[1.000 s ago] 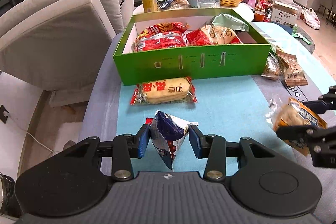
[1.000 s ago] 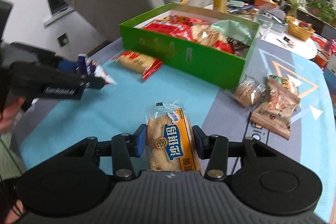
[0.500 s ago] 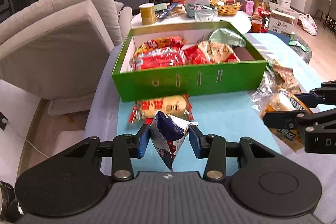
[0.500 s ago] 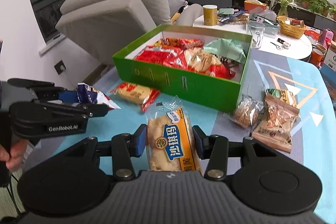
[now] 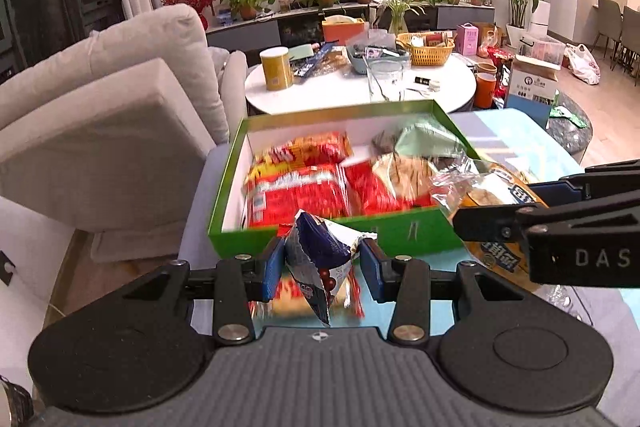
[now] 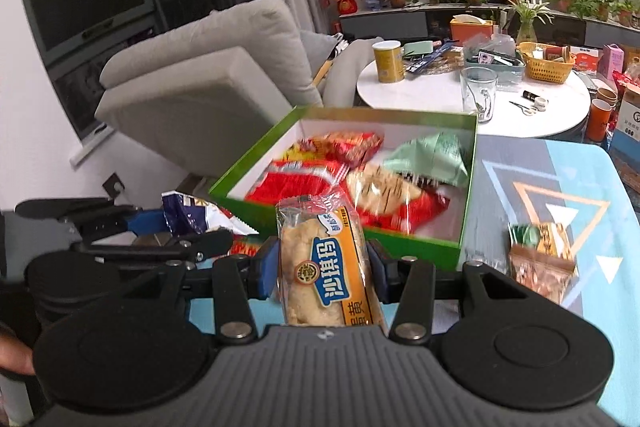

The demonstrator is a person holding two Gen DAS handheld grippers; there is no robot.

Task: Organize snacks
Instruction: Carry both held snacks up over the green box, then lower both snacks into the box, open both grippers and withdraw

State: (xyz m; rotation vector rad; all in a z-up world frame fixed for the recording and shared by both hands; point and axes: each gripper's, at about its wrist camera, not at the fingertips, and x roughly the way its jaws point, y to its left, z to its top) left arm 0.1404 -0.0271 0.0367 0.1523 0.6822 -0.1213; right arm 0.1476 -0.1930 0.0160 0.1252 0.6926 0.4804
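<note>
The left hand-held gripper (image 5: 320,265) is clamped on a small crumpled blue-and-white foil snack packet (image 5: 320,259), its blue pads pressing the packet from both sides. The packet hangs clear of the surface, just in front of the near wall of the open green cardboard box with a white inside (image 5: 224,195). In the left wrist view the box lies at twelve o'clock from that gripper.

The right hand-held gripper (image 6: 322,267) is closed on a clear-wrapped golden pastry bar with an orange-and-blue label (image 6: 324,267), gripped across its width and held lengthwise along the fingers. Its far end reaches up to the near rim of the green box, which sits at twelve o'clock in the right wrist view. In the left wrist view this gripper and its bar come in from three o'clock, next to the box's near right corner.

Inside the box lie several red foil snack bags (image 5: 296,187), a pale tan packet (image 6: 380,191) and a light green crinkled bag (image 6: 432,155) toward the far right corner; motion blur hides their print. Under the left gripper a red-edged packet with a yellow filling (image 5: 292,301) lies on the light blue patterned surface (image 6: 592,179). At two o'clock from the right gripper, a brown clear-fronted snack pouch (image 6: 540,263) rests on the surface beside the box, touching a green-and-yellow packet behind it.
</note>
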